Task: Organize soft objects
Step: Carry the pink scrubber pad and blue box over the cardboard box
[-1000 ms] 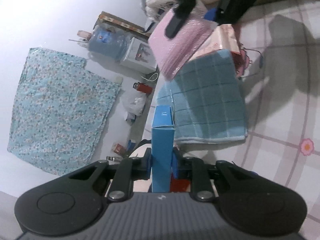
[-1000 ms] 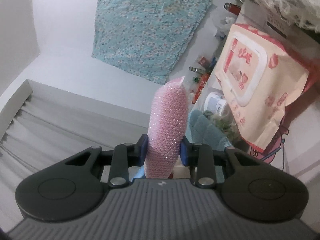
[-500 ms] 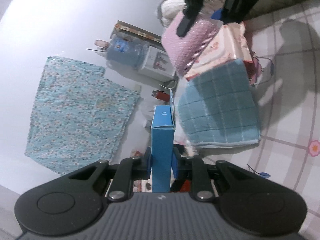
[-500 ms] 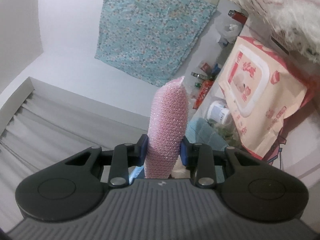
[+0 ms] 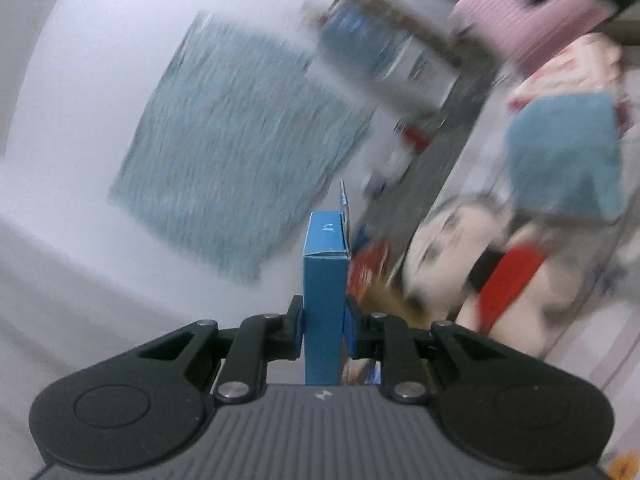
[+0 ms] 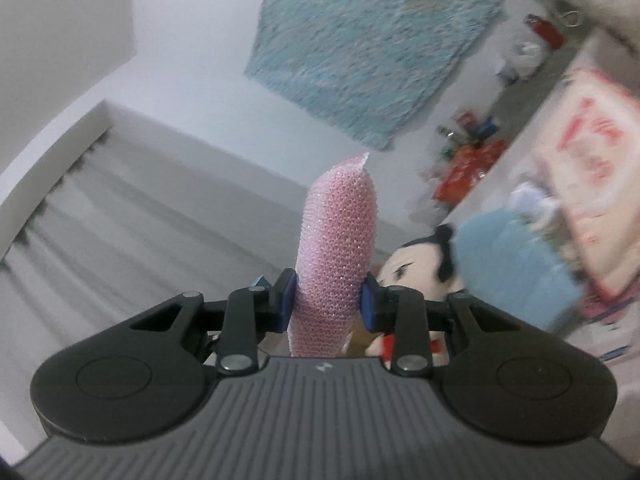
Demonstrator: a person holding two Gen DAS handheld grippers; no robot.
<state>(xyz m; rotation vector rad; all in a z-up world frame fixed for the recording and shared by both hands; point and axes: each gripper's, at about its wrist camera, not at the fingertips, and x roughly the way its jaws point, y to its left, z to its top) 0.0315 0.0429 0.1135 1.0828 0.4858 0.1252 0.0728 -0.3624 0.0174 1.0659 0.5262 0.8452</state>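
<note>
My left gripper [image 5: 325,322] is shut on a slim blue carton [image 5: 325,280] that stands up between its pads. In the right wrist view my right gripper [image 6: 329,300] is shut on a pink mesh sponge [image 6: 338,256], squeezed between the blue pads. That same pink sponge [image 5: 524,28] shows blurred at the top right of the left wrist view, with the other gripper over it. A folded blue towel [image 5: 568,164] [image 6: 516,268] lies on the tiled floor. Next to it lies a plush doll [image 5: 460,256] [image 6: 420,268] with black hair and a red garment.
A pack of wet wipes [image 6: 588,184] lies beyond the towel. A flowered blue cloth [image 5: 236,156] [image 6: 372,36] hangs on the white wall. A water jug [image 5: 360,40] and small bottles and packets [image 6: 468,148] stand along the wall's foot. A grey curtain [image 6: 120,232] fills the left.
Both views have swung and blurred as the hands rose and rolled. The plush doll has come into view beside the towel. Both grips are unchanged.
</note>
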